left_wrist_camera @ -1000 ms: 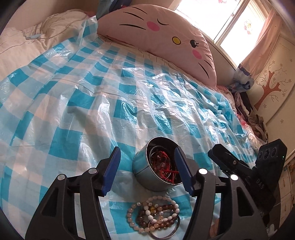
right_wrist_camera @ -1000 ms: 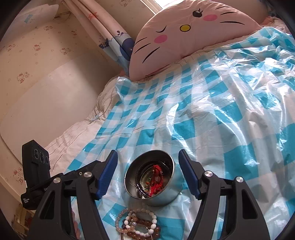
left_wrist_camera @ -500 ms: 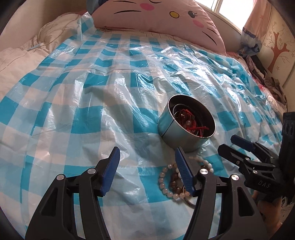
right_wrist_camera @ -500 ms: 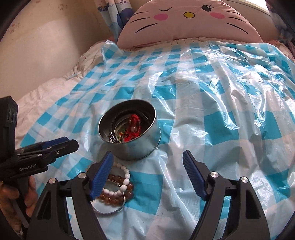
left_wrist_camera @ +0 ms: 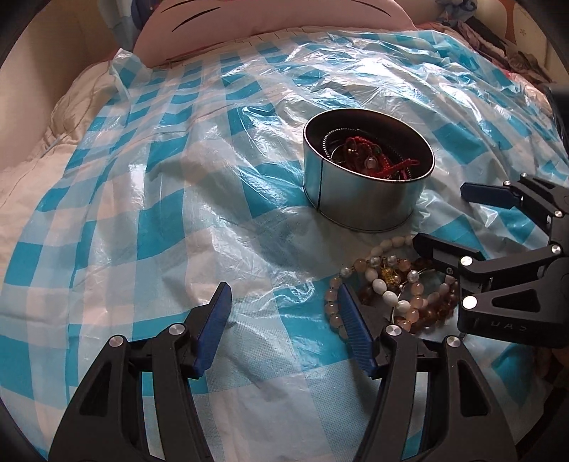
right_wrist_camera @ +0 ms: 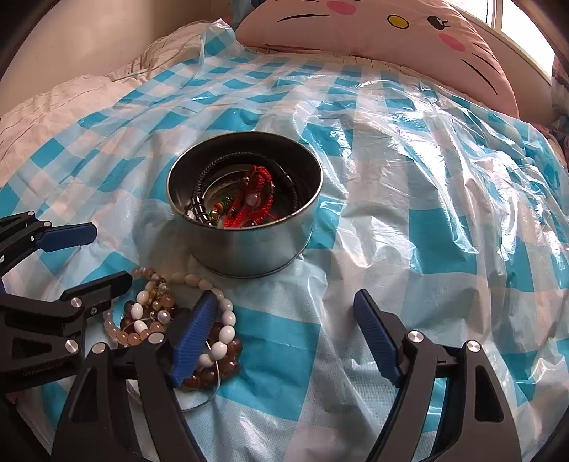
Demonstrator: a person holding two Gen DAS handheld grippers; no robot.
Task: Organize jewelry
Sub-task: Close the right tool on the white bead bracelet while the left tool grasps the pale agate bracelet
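Note:
A round metal tin (left_wrist_camera: pixel 359 199) (right_wrist_camera: pixel 249 245) stands on the checked sheet, holding red cord bracelets (right_wrist_camera: pixel 258 199) and dark bead strands. A pile of beaded bracelets (left_wrist_camera: pixel 394 288) (right_wrist_camera: pixel 160 316) in white, pink and amber, with a thin metal bangle, lies in front of the tin. My left gripper (left_wrist_camera: pixel 284 302) is open and empty, its right finger at the pile's left edge. My right gripper (right_wrist_camera: pixel 286 312) is open and empty, its left finger over the pile. Each gripper shows in the other's view, the right (left_wrist_camera: pixel 451 216) and the left (right_wrist_camera: pixel 110 256).
The blue-and-white checked plastic sheet (left_wrist_camera: pixel 177 213) (right_wrist_camera: pixel 426 213) covers a bed. A pink cat-face pillow (right_wrist_camera: pixel 373 32) (left_wrist_camera: pixel 284 17) lies at the far end. White bedding (right_wrist_camera: pixel 53 106) lies left of the sheet. Clothes (left_wrist_camera: pixel 512 53) are heaped at the far right.
Both grippers have dropped lower and closer to the bracelet pile, pitching down toward the sheet. The tin and the pile have not moved. Both stay open.

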